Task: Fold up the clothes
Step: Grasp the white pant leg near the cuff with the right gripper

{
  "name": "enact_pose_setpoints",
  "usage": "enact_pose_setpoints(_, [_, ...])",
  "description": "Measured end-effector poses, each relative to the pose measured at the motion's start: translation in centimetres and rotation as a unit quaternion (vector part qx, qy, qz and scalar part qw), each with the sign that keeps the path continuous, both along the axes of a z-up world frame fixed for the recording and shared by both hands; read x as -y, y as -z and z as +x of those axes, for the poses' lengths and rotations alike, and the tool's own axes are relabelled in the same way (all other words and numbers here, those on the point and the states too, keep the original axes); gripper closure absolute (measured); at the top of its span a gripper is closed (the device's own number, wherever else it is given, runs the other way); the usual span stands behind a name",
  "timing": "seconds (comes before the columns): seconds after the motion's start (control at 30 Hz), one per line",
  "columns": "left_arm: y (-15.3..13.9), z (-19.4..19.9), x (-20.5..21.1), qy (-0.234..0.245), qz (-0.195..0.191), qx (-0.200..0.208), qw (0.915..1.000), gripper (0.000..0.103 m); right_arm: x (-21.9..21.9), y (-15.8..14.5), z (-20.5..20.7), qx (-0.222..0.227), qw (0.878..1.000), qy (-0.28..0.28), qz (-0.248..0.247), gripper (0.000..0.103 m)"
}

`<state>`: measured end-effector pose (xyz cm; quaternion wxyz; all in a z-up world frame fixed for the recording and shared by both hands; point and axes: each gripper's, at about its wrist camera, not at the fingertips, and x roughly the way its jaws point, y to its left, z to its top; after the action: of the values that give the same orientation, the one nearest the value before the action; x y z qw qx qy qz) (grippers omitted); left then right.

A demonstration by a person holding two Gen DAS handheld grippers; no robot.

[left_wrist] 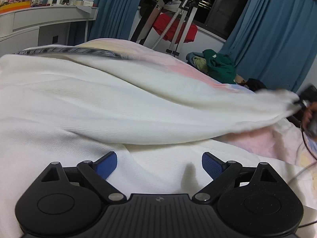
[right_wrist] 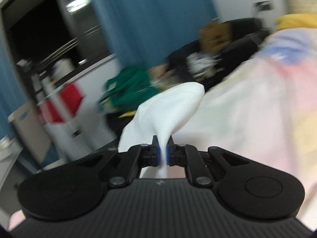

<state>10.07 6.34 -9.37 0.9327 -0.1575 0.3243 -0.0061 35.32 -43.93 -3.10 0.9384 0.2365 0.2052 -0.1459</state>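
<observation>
Bed (left_wrist: 257, 138) | green clothes (left_wrist: 220, 65) beyond | right gripper (right_wrist: 162, 154) pinching white garment (left_wrist: 99, 99)

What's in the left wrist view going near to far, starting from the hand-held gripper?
Left hand-held gripper, open over the cloth → white garment → pastel bedspread → green clothes pile → red cloth on the metal rack → blue curtains.
</observation>
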Motion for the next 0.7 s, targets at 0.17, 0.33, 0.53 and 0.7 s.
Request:
enact_pose_setpoints(0.17, [0.0, -0.1, 0.4, 0.003, 0.006, 0.0, 1.0, 0.009, 4.2, 3.5, -4.4, -0.035, 0.999, 0.037, -0.009, 0.094])
enact_pose_setpoints(0.33, [-0.1, -0.3, 0.3, 0.002, 0.004, 0.0, 1.0, 0.009, 5.1, 7.6, -7.7, -0.048, 0.997, 0.06, 0.029, 0.094])
enact_pose_setpoints(0.53, [-0.7, -0.1, 0.4, 0.003, 0.006, 0.006, 1.0, 0.009, 5.1, 6.3, -10.7, -0.011, 0.997, 0.068, 0.041, 0.095])
enact_pose_setpoints(0.7, [0.2, -0.1, 0.9, 0.015, 0.042, -0.007, 0.999, 0.01, 6.0, 7.3, -12.4, -0.041, 0.996, 0.069, 0.033, 0.094])
